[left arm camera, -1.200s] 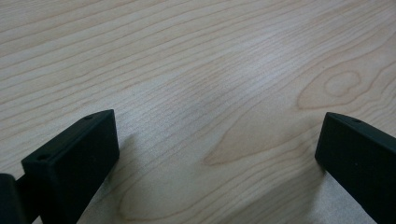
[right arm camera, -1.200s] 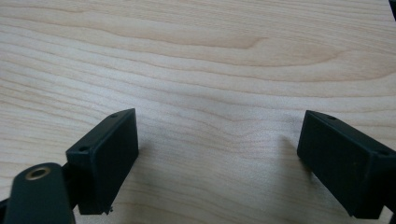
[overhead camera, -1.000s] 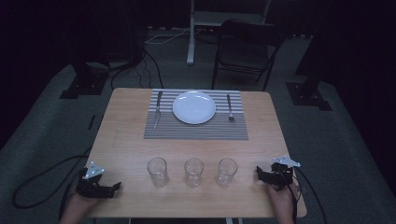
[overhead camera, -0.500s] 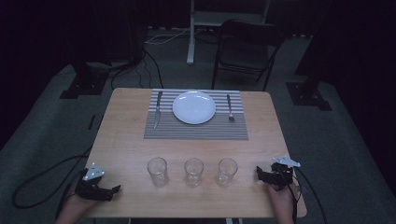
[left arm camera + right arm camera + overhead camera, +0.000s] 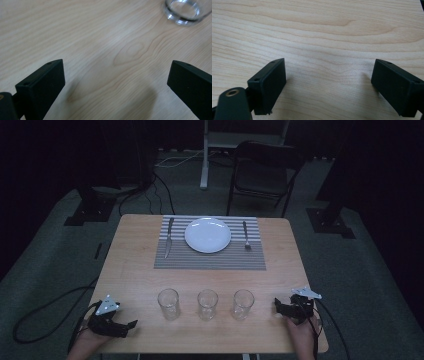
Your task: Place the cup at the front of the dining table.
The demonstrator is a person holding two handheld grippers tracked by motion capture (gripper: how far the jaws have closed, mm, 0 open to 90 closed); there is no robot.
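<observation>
Three empty clear glasses stand in a row near the table's front: left glass, middle glass, right glass. My left gripper rests on the wood at the front left corner and points right toward the left glass. Its jaws are wide open around bare wood, and the base of a glass shows at the top right of the left gripper view. My right gripper lies at the front right, just right of the right glass. It is open over bare wood.
Farther back, a striped placemat holds a white plate, with a knife to its left and a fork to its right. Behind the table stands a dark chair. Cables trail from both grippers over the floor.
My left gripper has slid slightly to the right along the front edge. The right gripper and the glasses have stayed where they were.
</observation>
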